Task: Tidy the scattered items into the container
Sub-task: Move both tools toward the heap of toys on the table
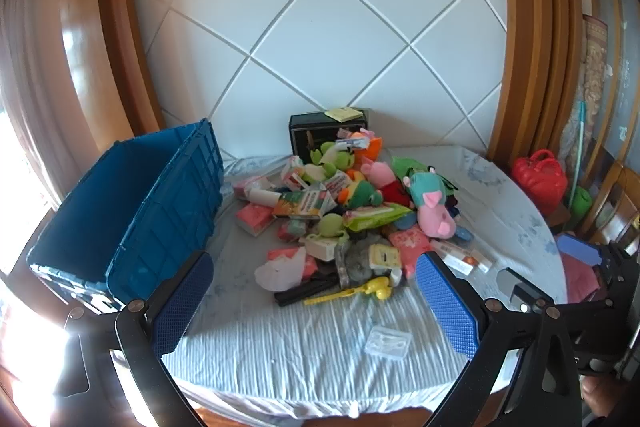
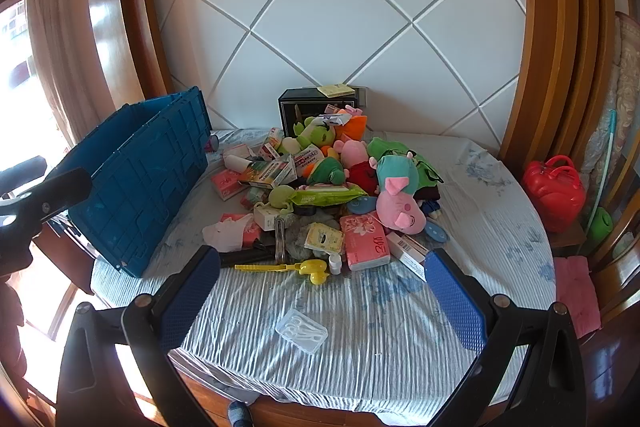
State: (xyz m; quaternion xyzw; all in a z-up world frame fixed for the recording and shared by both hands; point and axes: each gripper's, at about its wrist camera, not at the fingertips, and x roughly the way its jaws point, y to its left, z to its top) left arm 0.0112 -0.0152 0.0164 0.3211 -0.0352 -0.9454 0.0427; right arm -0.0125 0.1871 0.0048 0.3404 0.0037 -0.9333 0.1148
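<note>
Evidently nothing is yet picked. Left wrist view: left gripper [image 1: 314, 301] spread wide, empty, above the cloth; pile of toys [image 1: 352, 211] ahead, blue crate [image 1: 132, 203] just left of it. Right wrist view: right gripper [image 2: 322, 297] likewise released; next, descend onto the clear case [image 2: 301, 331].

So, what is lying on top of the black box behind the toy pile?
A yellow pad of sticky notes lies on top of the black box, near its right end. The box's lower front is covered by the toy pile, so what stands there cannot be seen.
</note>
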